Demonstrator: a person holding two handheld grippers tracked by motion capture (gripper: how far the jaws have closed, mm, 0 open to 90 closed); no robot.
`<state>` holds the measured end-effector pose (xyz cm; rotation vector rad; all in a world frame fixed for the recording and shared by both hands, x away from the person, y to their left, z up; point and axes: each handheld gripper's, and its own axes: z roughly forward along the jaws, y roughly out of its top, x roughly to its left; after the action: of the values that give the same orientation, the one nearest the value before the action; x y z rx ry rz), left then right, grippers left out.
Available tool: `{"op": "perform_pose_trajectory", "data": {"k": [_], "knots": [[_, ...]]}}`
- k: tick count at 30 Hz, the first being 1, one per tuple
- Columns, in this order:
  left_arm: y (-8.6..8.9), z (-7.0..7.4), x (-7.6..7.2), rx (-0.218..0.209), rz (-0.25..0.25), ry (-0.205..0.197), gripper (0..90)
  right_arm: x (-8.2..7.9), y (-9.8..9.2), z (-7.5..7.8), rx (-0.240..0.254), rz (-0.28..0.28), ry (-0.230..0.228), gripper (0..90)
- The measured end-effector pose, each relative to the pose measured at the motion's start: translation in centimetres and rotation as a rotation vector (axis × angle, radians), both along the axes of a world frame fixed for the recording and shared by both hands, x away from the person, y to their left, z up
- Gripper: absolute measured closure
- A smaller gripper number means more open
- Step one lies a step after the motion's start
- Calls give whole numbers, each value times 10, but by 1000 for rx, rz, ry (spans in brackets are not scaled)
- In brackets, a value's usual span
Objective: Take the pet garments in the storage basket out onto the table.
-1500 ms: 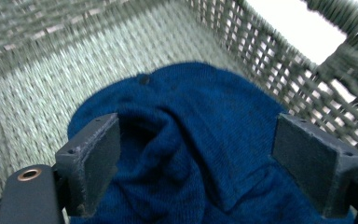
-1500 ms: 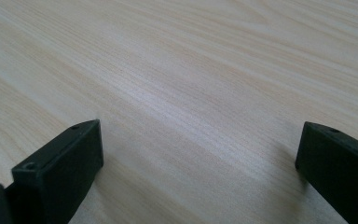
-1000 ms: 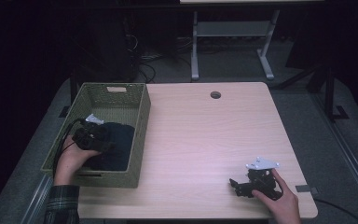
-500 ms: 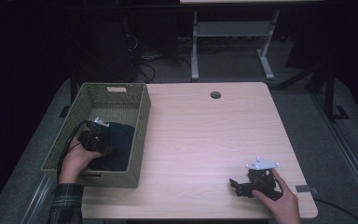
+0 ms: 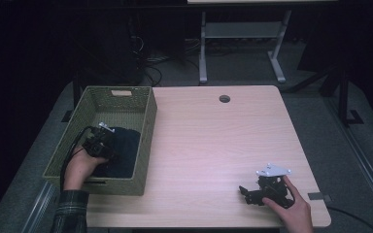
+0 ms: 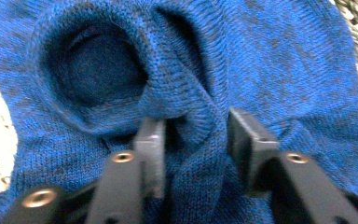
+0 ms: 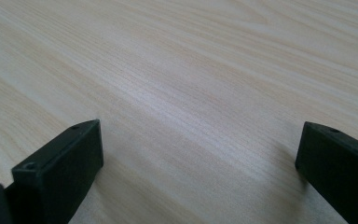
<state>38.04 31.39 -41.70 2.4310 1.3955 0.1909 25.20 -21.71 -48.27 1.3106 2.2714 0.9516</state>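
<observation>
A dark blue knitted garment (image 5: pixel 127 147) lies inside the green woven basket (image 5: pixel 147 121) at the table's left. My left gripper (image 5: pixel 110 149) reaches down into the basket. In the left gripper view its jaws have just been closing, and a raised fold of the blue knit (image 6: pixel 279 60) is now pinched between them, with the left gripper (image 6: pixel 195 127) shut on that fold. A round opening in the knit shows just beyond the jaws. My right gripper (image 5: pixel 245 192) rests on the wooden table (image 5: pixel 213 141) near its front right corner. The right gripper (image 7: pixel 200 140) is wide open over bare wood.
The basket's woven walls close in around the garment on all sides, with a handle slot (image 5: pixel 121 92) at the far end. A round cable hole (image 5: pixel 224 99) sits at the table's far edge. A white desk frame (image 5: pixel 240 43) stands on the floor behind.
The left hand has shifted a little over the garment in the basket and its jaws have closed on the knit. The right hand and its gripper have not moved.
</observation>
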Motion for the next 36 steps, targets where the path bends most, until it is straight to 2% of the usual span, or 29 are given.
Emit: {"op": "perform_pose_trajectory", "data": {"k": [2, 8, 12, 14, 26, 36], "knots": [[0, 1, 0, -7, 0, 11, 697, 0, 0, 0, 0, 0, 0, 4], [1, 8, -1, -28, 2, -10, 720, 0, 0, 0, 0, 0, 0, 4], [4, 15, -3, -86, 3, -49, 722, 0, 0, 0, 0, 0, 0, 4], [8, 20, -3, -112, -8, -56, 723, 0, 0, 0, 0, 0, 0, 4], [21, 42, -11, -289, 12, -158, 721, 0, 0, 0, 1, 0, 0, 4], [29, 53, -16, -381, 34, -244, 722, 0, 0, 0, 0, 0, 0, 4]]}}
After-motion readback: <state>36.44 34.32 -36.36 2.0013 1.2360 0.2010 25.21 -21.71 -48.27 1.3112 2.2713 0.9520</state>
